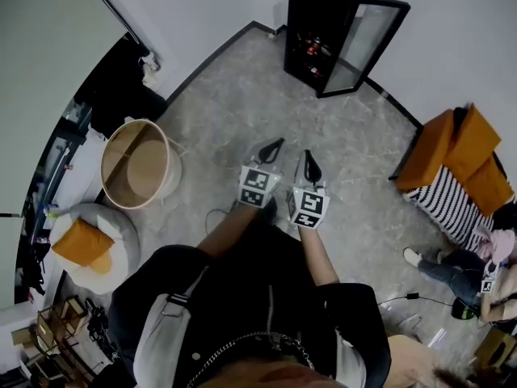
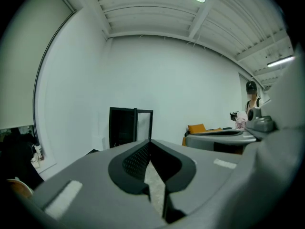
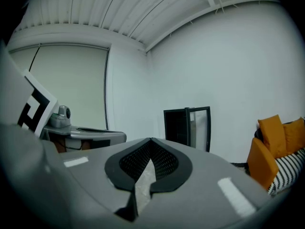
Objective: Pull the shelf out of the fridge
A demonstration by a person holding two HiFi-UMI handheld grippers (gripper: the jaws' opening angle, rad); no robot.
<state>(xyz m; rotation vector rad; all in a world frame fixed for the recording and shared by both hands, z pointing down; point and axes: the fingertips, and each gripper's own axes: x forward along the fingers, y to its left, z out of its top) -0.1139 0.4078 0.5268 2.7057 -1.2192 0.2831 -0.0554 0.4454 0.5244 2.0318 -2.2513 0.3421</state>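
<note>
A small black fridge (image 1: 319, 31) stands against the far wall with its glass door (image 1: 367, 43) swung open to the right. Shelves with small items show dimly inside. It also appears far off as the black fridge (image 2: 123, 126) in the left gripper view and the fridge (image 3: 183, 125) in the right gripper view. My left gripper (image 1: 273, 147) and right gripper (image 1: 311, 166) are held side by side in front of the person, well short of the fridge. Both are shut with nothing between the jaws.
A round open tub (image 1: 139, 163) sits on the floor to the left, beside a white pouf with an orange cushion (image 1: 81, 243). An orange armchair (image 1: 456, 156) with a striped throw stands at right. A seated person (image 1: 468, 269) is at lower right. A cable (image 1: 404, 297) lies on the marble floor.
</note>
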